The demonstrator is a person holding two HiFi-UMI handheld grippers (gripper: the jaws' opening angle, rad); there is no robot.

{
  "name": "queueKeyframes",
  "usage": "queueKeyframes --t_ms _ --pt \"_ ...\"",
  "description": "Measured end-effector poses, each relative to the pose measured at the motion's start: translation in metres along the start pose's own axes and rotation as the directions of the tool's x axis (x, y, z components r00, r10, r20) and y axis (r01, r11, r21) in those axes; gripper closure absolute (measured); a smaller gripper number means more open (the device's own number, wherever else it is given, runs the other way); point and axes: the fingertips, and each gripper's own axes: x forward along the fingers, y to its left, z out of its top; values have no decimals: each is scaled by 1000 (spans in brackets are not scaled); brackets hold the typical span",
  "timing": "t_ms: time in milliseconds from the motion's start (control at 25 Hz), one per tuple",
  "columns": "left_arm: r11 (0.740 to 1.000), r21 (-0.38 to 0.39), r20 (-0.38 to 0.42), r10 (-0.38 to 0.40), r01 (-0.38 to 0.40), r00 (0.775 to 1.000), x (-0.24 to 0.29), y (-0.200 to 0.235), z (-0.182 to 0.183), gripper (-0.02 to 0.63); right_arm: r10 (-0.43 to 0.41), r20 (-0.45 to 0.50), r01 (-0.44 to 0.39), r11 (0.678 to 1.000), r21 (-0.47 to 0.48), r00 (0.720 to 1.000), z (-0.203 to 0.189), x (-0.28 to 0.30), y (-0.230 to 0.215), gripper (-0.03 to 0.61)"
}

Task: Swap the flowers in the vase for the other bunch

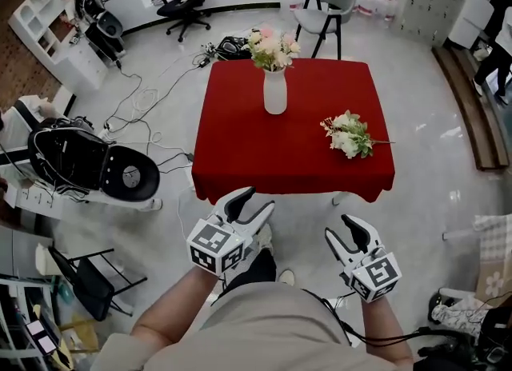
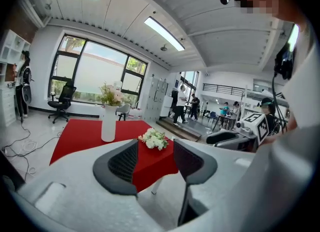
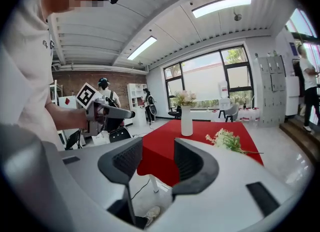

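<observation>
A white vase [image 1: 274,91] with pink and cream flowers [image 1: 273,48] stands near the far edge of a red-clothed table [image 1: 248,145]. A loose bunch of white flowers [image 1: 350,134] lies on the cloth at the right. My left gripper [image 1: 258,202] and right gripper [image 1: 353,229] hover in front of the table's near edge, well short of both bunches. Both are open with nothing between their jaws. In the left gripper view the vase [image 2: 108,123] and the loose bunch [image 2: 154,139] show beyond the jaws; the right gripper view shows the vase [image 3: 186,120] and bunch [image 3: 226,139] too.
A black stool [image 1: 96,172] and cables lie on the floor at the left. A grey chair [image 1: 326,11] stands behind the table, an office chair [image 1: 186,0] further back. White shelves [image 1: 48,25] line the left wall. People stand at the far right of the room.
</observation>
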Motion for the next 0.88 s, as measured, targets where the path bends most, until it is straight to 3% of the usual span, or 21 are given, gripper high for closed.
queueKeyframes --t_ms 360,560,720,880 --pt "995 61 74 73 -77 995 99 122 85 353 -110 -6 110 994 5 994 45 61 -68 380" --pt "987 90 107 126 -136 986 152 174 117 290 -138 8 137 990 43 990 59 99 -92 380" --pt "968 86 135 221 -234 966 193 202 130 238 -116 1 116 992 48 993 60 112 -115 380" --pt "933 72 169 336 -351 927 230 228 154 169 -71 -13 72 996 62 997 65 122 -153 380"
